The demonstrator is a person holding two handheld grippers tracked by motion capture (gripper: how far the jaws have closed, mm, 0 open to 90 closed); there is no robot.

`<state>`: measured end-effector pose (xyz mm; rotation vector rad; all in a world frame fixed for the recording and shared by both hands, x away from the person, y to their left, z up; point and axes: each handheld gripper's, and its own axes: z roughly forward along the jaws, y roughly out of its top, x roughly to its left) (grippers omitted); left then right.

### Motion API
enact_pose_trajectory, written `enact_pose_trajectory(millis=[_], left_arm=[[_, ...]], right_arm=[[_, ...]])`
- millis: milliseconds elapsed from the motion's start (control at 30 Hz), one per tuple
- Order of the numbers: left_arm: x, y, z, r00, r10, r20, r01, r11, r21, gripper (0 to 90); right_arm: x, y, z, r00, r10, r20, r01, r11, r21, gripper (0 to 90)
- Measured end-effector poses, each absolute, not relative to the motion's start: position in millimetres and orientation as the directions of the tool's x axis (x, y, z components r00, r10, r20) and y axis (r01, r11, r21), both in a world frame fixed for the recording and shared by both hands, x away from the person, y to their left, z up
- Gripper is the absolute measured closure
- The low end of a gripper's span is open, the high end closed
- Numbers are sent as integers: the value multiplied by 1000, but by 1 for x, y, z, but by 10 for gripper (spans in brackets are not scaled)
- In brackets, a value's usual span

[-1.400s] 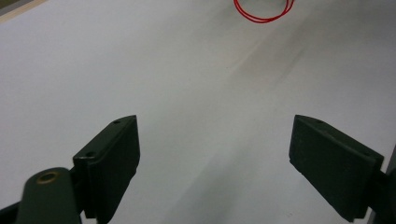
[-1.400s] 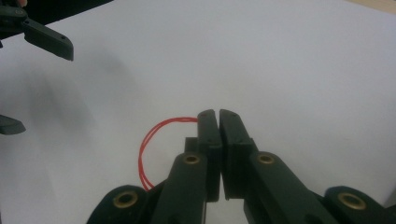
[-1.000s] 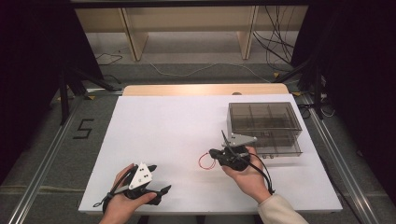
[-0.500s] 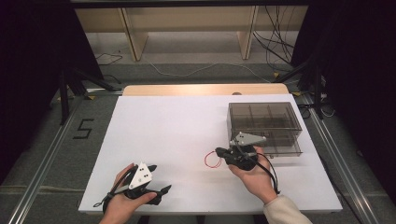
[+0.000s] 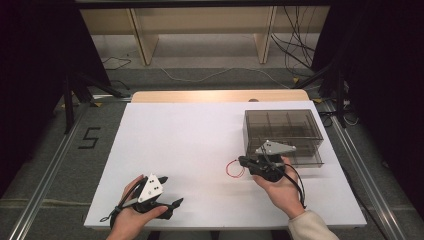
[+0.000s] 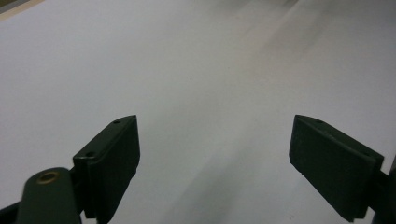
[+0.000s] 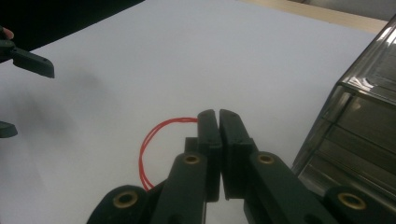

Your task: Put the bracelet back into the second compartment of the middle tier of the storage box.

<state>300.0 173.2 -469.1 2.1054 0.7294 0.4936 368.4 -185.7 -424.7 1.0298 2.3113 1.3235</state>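
Red wire loop (image 7: 154,144) is pinched between the closed jaws of the right gripper (image 7: 219,122), its thin double strand bowing out to the jaws' left over the white table (image 5: 190,135), just beside the smoky clear drawer box (image 5: 284,131). Because the strand is so fine and springy, my judgement is that the grip should be kept firm and the hand moved slowly, lifting clear of the tabletop so the free loop does not drag or catch on the box's front. Well apart near the table's front edge, the left gripper (image 6: 215,154) rests with jaws spread wide and nothing between them.
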Motion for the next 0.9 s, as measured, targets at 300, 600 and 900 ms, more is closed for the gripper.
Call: enact_pose_trajectory(millis=[300, 600, 900], left_arm=[[300, 173, -469, 753, 652, 90, 323, -484, 813, 160], [300, 173, -468, 753, 651, 97, 315, -485, 816, 160], [300, 173, -468, 752, 652, 96, 316, -485, 816, 160]], right_arm=[[367, -198, -422, -687, 718, 113, 452, 301, 840, 884], [366, -210, -419, -671, 732, 118, 454, 280, 846, 884], [366, -221, -418, -654, 746, 124, 461, 262, 848, 885]])
